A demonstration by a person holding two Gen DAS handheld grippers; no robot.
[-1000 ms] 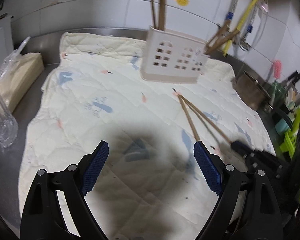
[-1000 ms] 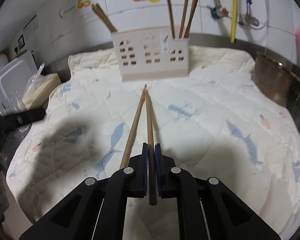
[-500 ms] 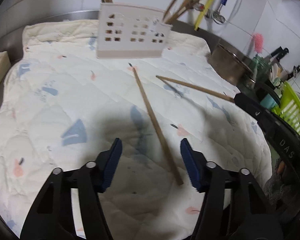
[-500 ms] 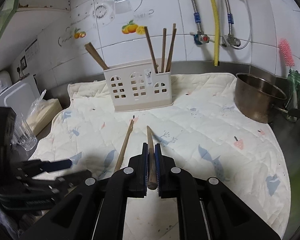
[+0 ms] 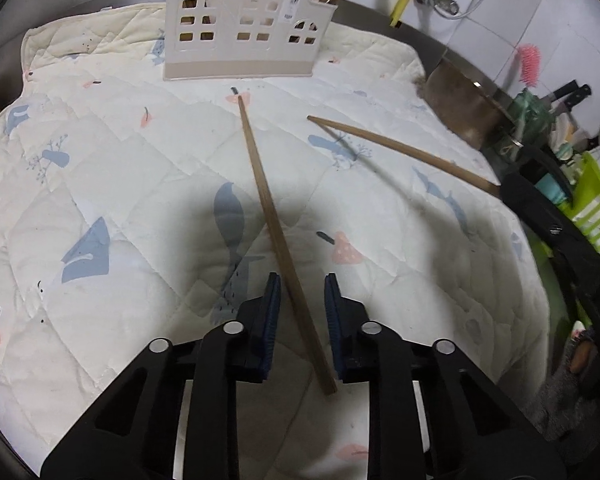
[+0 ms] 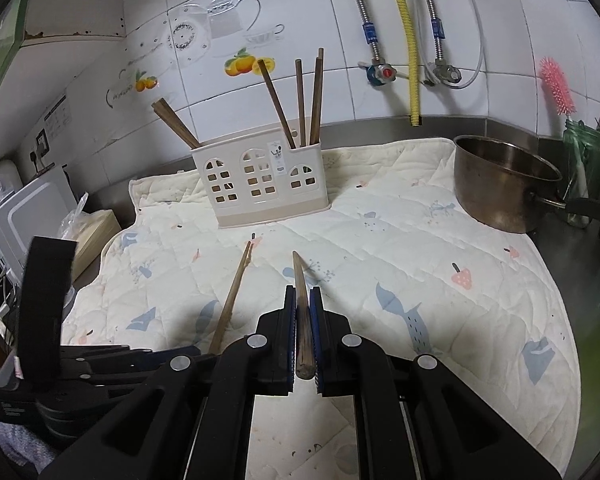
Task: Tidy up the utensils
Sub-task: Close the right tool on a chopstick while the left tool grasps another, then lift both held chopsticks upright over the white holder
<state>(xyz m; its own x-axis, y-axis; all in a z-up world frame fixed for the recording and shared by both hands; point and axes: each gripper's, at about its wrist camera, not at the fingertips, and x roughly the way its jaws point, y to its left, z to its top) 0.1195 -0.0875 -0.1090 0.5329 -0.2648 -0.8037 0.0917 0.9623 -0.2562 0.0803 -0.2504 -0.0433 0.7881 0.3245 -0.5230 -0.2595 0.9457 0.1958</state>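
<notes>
A wooden chopstick lies on the quilted mat, pointing at the beige utensil holder. My left gripper straddles its near end. The jaws are closing, with a gap still showing on each side of the stick. My right gripper is shut on a second chopstick, held above the mat with its tip toward the holder. In the left wrist view that stick slants in from the right. Several chopsticks stand in the holder.
A steel pot sits at the mat's right edge, beside a jar with a pink brush. A green rack stands further right. Hoses and taps hang on the tiled wall. A white appliance and a bagged box are at left.
My left gripper came forward and down over the lying chopstick, and its jaws narrowed around it. My right gripper lifted its chopstick off the mat, away from the other one.
</notes>
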